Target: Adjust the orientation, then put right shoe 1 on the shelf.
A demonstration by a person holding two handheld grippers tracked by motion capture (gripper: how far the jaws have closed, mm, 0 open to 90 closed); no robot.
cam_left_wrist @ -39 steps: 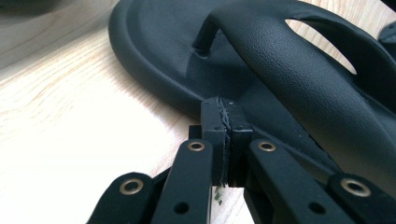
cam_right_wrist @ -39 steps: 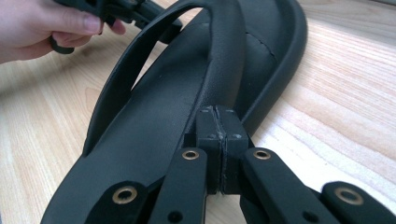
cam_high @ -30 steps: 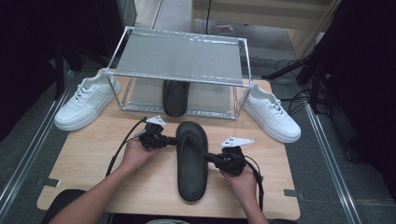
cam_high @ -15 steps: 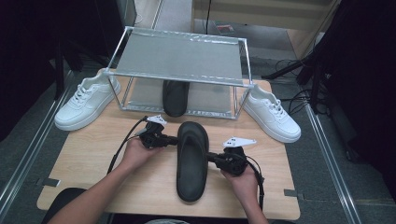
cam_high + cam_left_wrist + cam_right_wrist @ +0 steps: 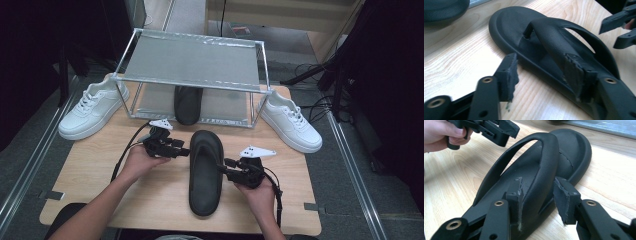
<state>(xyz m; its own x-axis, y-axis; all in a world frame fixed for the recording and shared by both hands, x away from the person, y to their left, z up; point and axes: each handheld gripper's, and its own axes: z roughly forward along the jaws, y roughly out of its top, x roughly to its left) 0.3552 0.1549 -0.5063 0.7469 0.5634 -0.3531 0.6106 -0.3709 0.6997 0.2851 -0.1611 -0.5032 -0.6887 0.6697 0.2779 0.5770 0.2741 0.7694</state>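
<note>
A black flip-flop point(image 5: 205, 172) lies flat on the wooden table point(image 5: 100, 170), toe toward the rack. My left gripper point(image 5: 184, 150) is at its left edge near the toe post. In the left gripper view that gripper point(image 5: 542, 75) stands open, its jaws just having been opening. The sandal's point(image 5: 541, 37) rim and strap lie between the pads, which are not pressing. My right gripper point(image 5: 226, 167) is at the sandal's right side. It point(image 5: 540, 197) is open too and has just been opening. The right strap point(image 5: 546, 165) runs between its pads, loose.
A wire shoe rack point(image 5: 192, 60) stands at the table's back with a second black flip-flop point(image 5: 187, 102) under it. One white sneaker point(image 5: 92, 105) sits left of the rack, another point(image 5: 290, 120) right of it. Cables trail from both grippers toward me.
Both grippers' jaws have opened off the flip-flop's straps. The left hand has lifted slightly. The flip-flop stays flat on the table and the right hand has kept its place.
</note>
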